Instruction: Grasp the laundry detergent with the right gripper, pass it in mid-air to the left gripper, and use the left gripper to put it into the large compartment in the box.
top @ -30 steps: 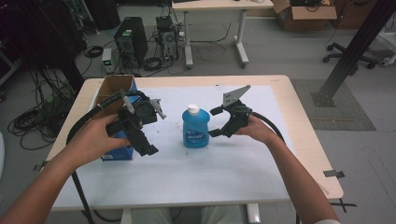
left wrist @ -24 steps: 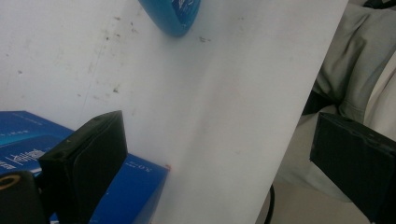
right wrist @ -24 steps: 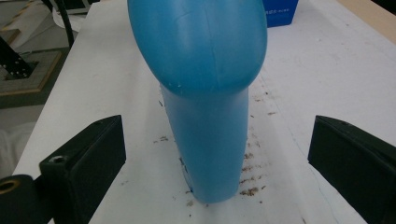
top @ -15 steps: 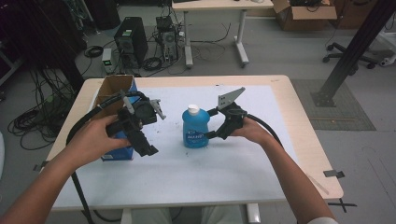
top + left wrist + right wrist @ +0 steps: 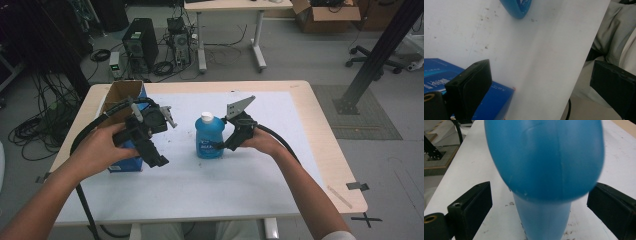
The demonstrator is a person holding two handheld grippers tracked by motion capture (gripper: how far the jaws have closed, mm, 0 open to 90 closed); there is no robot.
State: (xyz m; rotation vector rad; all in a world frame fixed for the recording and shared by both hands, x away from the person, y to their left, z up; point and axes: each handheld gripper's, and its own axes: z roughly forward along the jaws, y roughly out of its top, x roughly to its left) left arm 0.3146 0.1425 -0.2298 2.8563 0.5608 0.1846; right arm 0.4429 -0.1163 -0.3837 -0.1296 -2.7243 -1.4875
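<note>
Grippers number two on my table, one per hand. From the high view I count one blue bottle with a white cap, standing upright near the middle of the white surface, and one blue cardboard box with its flaps open at the table's left edge.

My right gripper sits just beside the bottle on its right, jaws spread wide with the bottle between them; in the right gripper view the blue bottle stands between the two black jaws with white table showing on either side, so neither jaw touches it.

My left gripper is held above the box's near end, well apart from the bottle. In the left gripper view its jaws stand wide apart and hold nothing, with the blue box beneath the left jaw, the bottle's base at the top edge and the table's edge running between.
</note>
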